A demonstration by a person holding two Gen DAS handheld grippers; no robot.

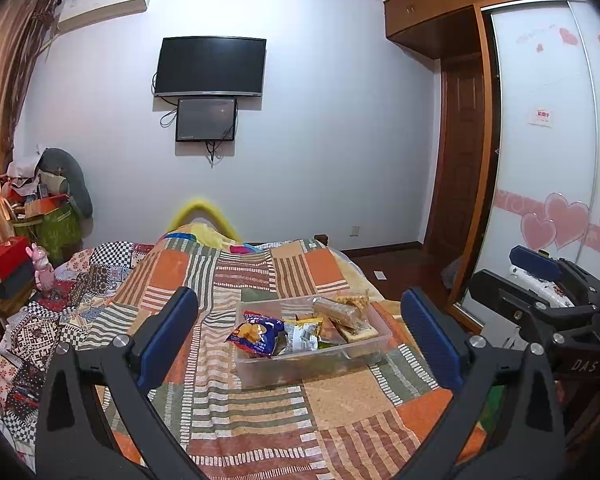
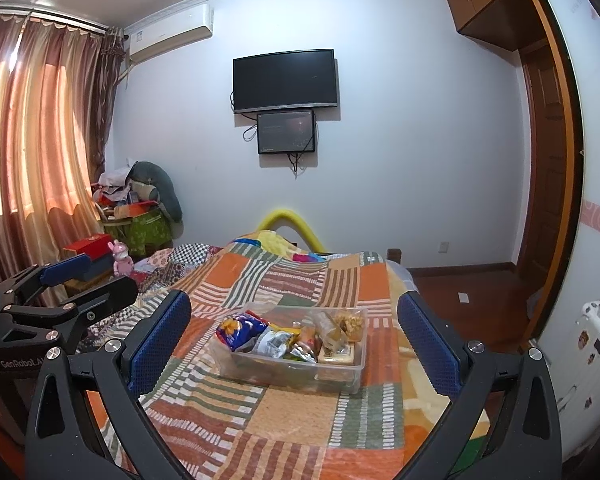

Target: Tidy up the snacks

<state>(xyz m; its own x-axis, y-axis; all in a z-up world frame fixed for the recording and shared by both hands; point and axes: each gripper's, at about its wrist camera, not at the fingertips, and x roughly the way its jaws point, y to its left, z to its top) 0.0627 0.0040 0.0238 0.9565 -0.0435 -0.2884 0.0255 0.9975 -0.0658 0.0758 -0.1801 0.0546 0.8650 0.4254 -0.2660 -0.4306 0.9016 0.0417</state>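
Clear plastic bin (image 1: 366, 346) sits on the bed (image 1: 260, 412), on a patchwork blanket of orange, green and striped squares. Bin is filled with snacks: blue chip bag (image 1: 254, 332) at its left end, a silver-and-yellow packet (image 1: 304, 334) beside it, a wrapped cracker stack (image 1: 336, 312) toward the right, a flat biscuit pack (image 1: 358, 334) near the front right corner.

Left claw (image 1: 300, 334): blue-padded fingers spread wide apart, holding nothing, hovering above the blanket short of the bin. Right claw (image 2: 294, 344): fingers likewise wide apart and empty, framing the bin (image 2: 340, 372) from the near side without touching it. Each claw shows at the edge of the other's view, side by side.

Back wall carries a dark television (image 2: 285, 80) with a smaller screen (image 2: 286, 132) under it.
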